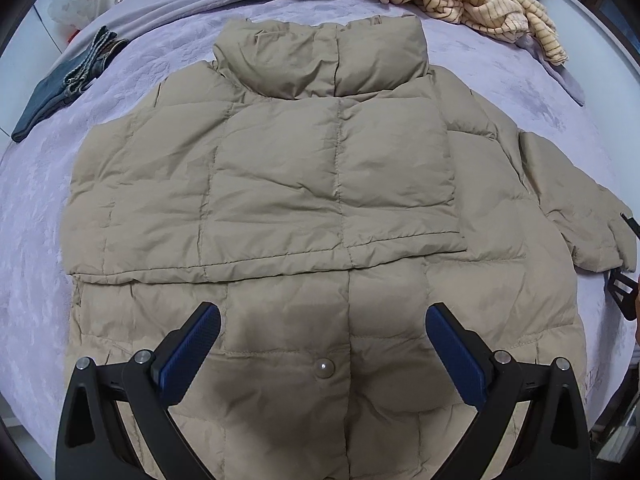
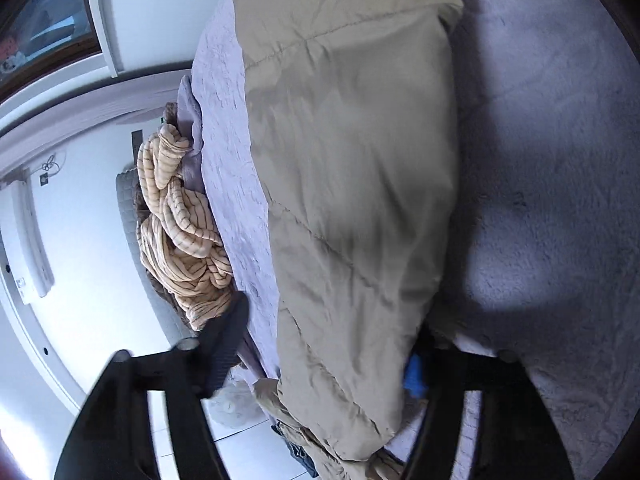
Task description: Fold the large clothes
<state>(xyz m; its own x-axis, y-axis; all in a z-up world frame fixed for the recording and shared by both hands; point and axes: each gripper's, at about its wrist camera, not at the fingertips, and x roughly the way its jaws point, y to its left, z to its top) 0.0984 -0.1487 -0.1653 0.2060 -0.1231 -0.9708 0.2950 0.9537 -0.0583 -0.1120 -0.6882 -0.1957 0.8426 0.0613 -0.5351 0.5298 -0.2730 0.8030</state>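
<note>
A beige puffer jacket (image 1: 320,184) lies front up on the purple bedspread (image 1: 36,216), collar far from me. One sleeve is folded across its chest. My left gripper (image 1: 322,320) hovers open above the lower front, near a snap button (image 1: 324,369), with nothing between its blue pads (image 1: 188,356). The other sleeve (image 2: 352,184) stretches out to the right. My right gripper (image 2: 326,332) straddles its cuff end. One finger (image 2: 226,340) stands clear of the fabric, and the other pad (image 2: 416,372) is half hidden behind it. At the right edge of the left wrist view, the right gripper (image 1: 628,260) shows by the cuff.
A striped cream garment (image 1: 472,0) is heaped at the far end of the bed, also seen as a striped pile (image 2: 180,232) beside the sleeve. Folded jeans (image 1: 64,80) lie at the far left. White wall and floor border the bed.
</note>
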